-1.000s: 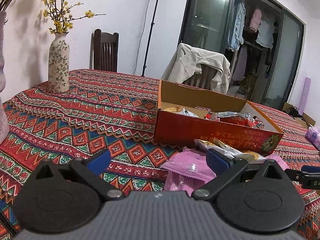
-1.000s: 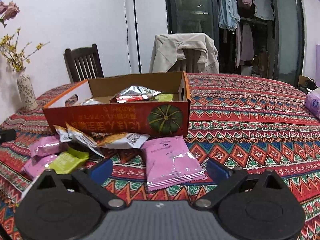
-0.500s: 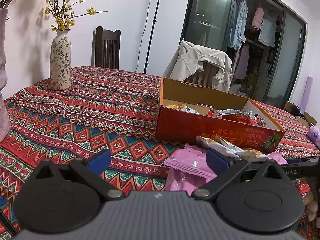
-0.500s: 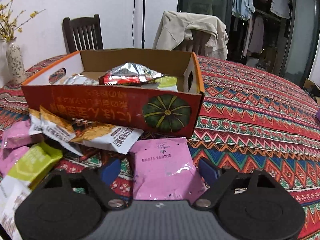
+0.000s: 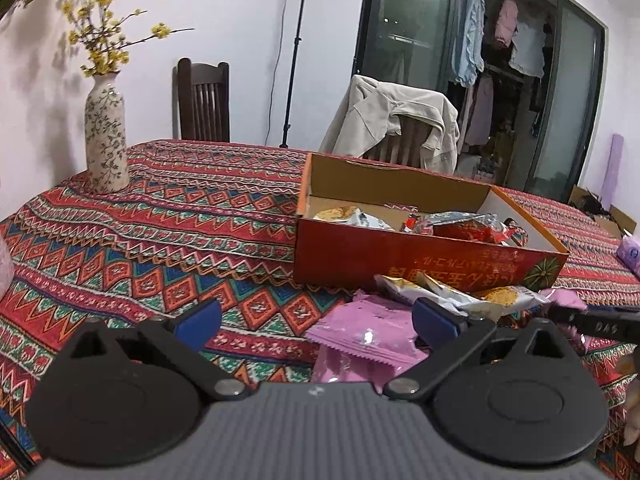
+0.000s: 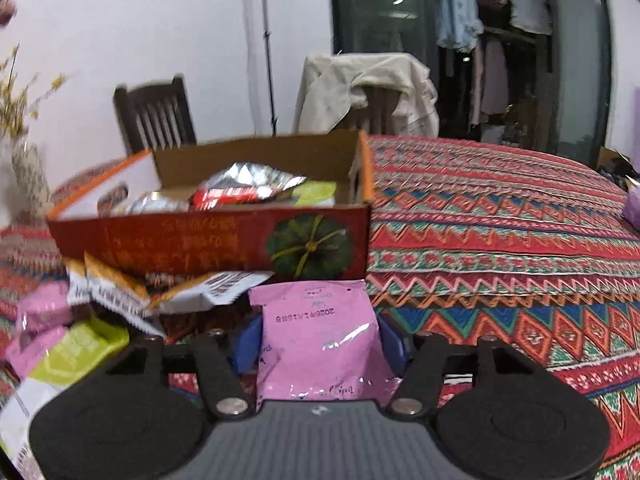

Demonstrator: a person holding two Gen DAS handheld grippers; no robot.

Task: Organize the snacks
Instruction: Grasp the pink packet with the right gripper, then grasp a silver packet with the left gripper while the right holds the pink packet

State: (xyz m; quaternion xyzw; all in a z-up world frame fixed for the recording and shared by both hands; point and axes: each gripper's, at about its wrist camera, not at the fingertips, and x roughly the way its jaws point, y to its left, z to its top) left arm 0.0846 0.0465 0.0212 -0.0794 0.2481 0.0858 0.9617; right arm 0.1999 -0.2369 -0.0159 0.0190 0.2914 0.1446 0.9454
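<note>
Snacks (image 6: 244,192) in cardboard box (image 6: 208,240), right hand-held gripper (image 6: 318,344) closing around pink packet (image 6: 320,340), left hand-held gripper (image 5: 316,320) open, empty.

Upside-down printed date code, roughly "20250410B8", on the pink snack packet (image 6: 320,344), upside-down gold lettering, unreadable, on the red front wall of the cardboard box (image 6: 180,246), barcode with illegible digits on the white-and-orange packet (image 6: 224,284)

A ceiling lamp is glaring in the glass door (image 5: 404,64); my right view is blurring leftward, fisheye is bending edges, flowers (image 5: 102,40) are casting wall shadows.
</note>
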